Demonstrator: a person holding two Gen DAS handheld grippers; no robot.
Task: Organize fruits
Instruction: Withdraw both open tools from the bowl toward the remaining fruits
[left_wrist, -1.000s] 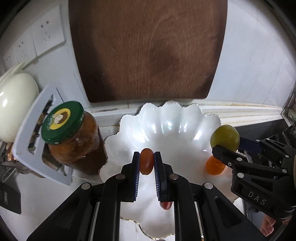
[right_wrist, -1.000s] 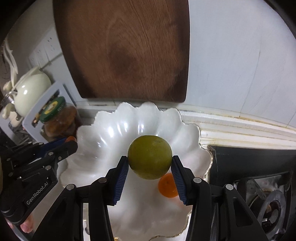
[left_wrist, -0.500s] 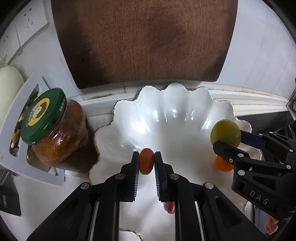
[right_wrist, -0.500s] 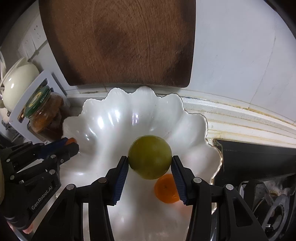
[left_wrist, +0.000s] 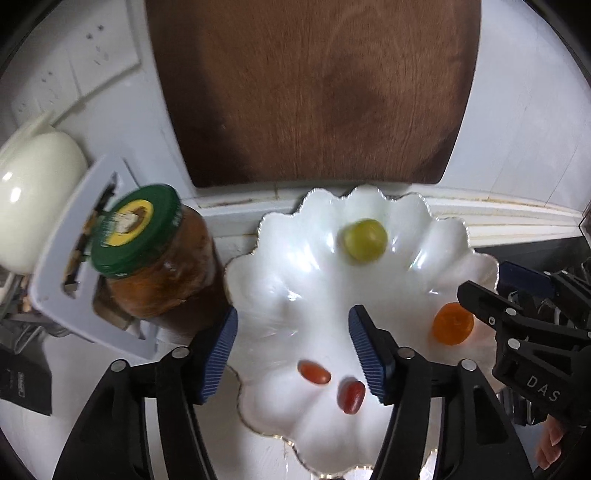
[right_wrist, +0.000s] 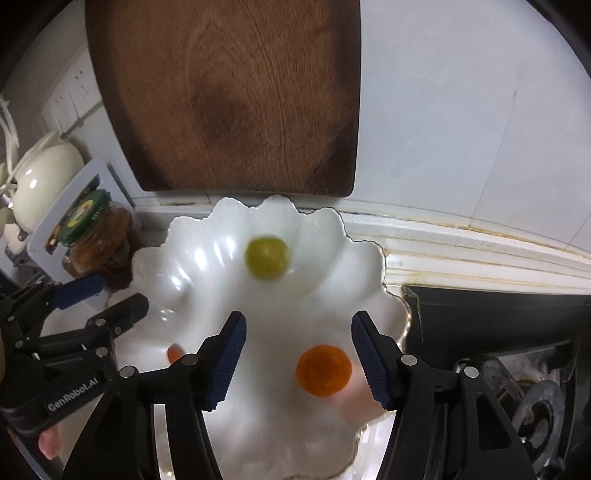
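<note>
While both sets of jaws have just been opening and nothing is gripped, the scalloped white bowl (left_wrist: 476, 266) is seen beneath the left gripper (left_wrist: 291, 349) and right gripper (right_wrist: 297, 356), the green fruit (right_wrist: 266, 257) ahead of both, the orange fruit (right_wrist: 324, 370) between the right fingers, and two red tomatoes (left_wrist: 314, 372) between the left ones.

we see a white scalloped bowl (left_wrist: 461, 236) holding four fruits: a round green one (left_wrist: 365, 240) near its far rim, an orange one (left_wrist: 452, 324) at right, and two small red tomatoes (left_wrist: 314, 372) (left_wrist: 351, 396) near us.
</note>
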